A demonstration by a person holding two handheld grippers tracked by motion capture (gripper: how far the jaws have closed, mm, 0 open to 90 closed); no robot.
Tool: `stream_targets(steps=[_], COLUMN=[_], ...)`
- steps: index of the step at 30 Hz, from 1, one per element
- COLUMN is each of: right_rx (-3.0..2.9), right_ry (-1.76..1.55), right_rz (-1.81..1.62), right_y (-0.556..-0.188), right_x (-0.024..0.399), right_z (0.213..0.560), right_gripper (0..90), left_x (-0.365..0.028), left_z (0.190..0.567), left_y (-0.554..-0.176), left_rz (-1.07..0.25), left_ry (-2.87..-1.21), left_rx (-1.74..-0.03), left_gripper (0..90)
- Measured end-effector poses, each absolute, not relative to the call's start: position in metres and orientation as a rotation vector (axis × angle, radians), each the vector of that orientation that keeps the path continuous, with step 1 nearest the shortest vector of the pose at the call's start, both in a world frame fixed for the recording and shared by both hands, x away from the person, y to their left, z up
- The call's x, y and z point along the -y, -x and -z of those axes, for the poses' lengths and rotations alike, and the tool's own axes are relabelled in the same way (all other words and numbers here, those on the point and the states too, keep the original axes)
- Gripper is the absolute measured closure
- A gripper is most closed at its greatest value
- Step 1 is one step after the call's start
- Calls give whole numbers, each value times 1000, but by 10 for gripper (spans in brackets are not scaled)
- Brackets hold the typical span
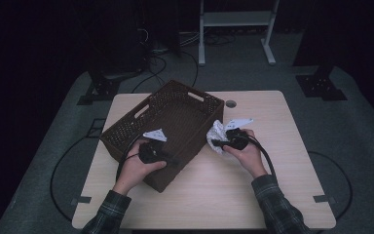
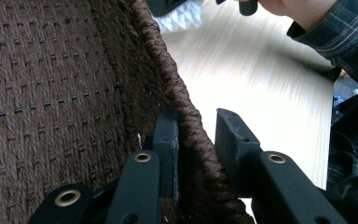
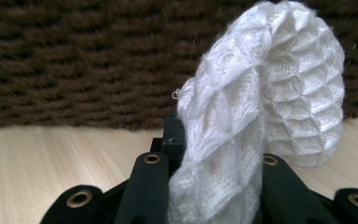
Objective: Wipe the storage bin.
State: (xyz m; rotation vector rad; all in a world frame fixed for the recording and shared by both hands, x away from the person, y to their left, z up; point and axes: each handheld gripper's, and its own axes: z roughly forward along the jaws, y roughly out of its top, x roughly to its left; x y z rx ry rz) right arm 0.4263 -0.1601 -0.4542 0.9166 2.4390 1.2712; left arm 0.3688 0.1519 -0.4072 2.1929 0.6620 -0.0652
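A dark brown woven basket [image 1: 185, 114] stands askew on the pale wooden table [image 1: 214, 195]. My left gripper [image 1: 173, 160] sits at the basket's near right rim. In the left gripper view its jaws [image 2: 198, 135] straddle the braided rim [image 2: 168, 70], one inside the wall and one outside, shut on it. My right gripper [image 1: 216, 143] is just right of the basket, low over the table, shut on a white honeycomb-knit cloth [image 1: 217, 130]. In the right gripper view the cloth [image 3: 279, 88] bulges up between the jaws [image 3: 219, 154], with the basket's outer wall [image 3: 74, 60] close behind it.
The table has a round cable hole [image 1: 231, 104] near its far edge. Beyond it, on the grey floor, stand a white frame [image 1: 202, 39], black stand bases [image 1: 321, 85] and loose cables [image 1: 156, 63]. Bare tabletop lies in front of and to the right of the basket.
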Motion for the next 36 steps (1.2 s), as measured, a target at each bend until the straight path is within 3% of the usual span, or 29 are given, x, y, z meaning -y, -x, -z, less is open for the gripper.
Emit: stream_targets(steps=[25,36], right_rx=[-2375,-2419], right_ry=[-748,-731], right_rz=[-1380,-1368], right_y=[-403,-398], right_x=[153,144], right_z=[416,426], right_gripper=[747,747], left_x=[-151,-152], left_z=[407,407], left_y=[-371,-371], left_rz=[71,76], left_ry=[-2192,-2191], left_rx=[-662,-664], left_gripper=[691,690])
